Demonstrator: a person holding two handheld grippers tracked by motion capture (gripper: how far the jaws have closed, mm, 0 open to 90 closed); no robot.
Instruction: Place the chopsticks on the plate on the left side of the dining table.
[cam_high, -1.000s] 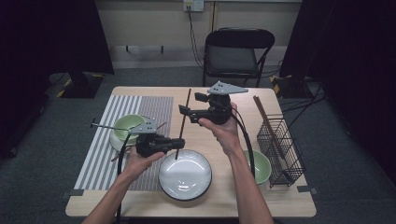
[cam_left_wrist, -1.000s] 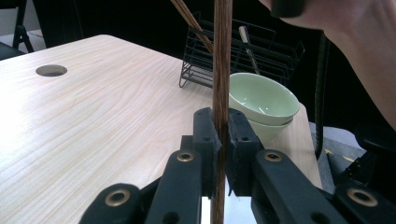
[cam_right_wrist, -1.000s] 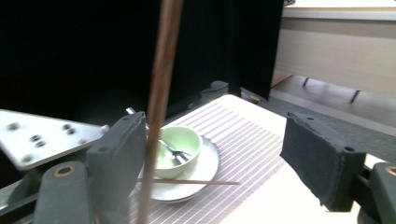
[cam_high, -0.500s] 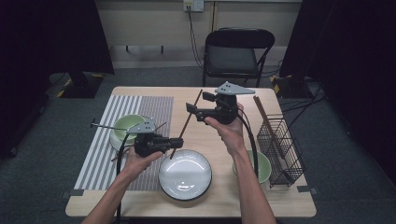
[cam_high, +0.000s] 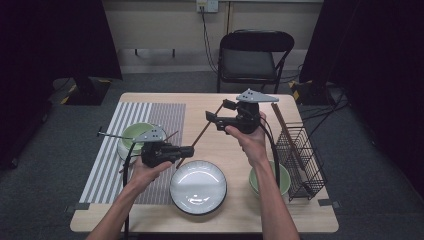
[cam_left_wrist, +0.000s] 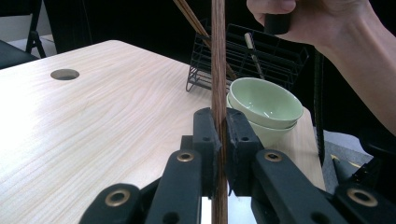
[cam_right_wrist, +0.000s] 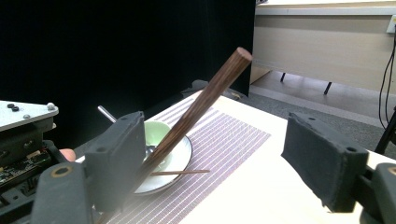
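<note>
1. Evidently the left gripper (cam_high: 187, 148) is clamped on the lower part of a brown chopstick (cam_high: 202, 132), holding it above the table (cam_high: 150, 100), probably to pass it across.
2. The right gripper (cam_high: 214, 118) stands wide apart around the upper end, not pressing it.
3. The chopstick slants, its free tip aimed up and away toward the table's far edge.

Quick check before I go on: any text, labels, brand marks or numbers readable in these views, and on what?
None: no word, number, brand or sign can be read in these views.
The left gripper, the chopstick it clamps, and the right gripper carry no visible marking.
The green bowls, the wire rack and the white plate are plain.
</note>
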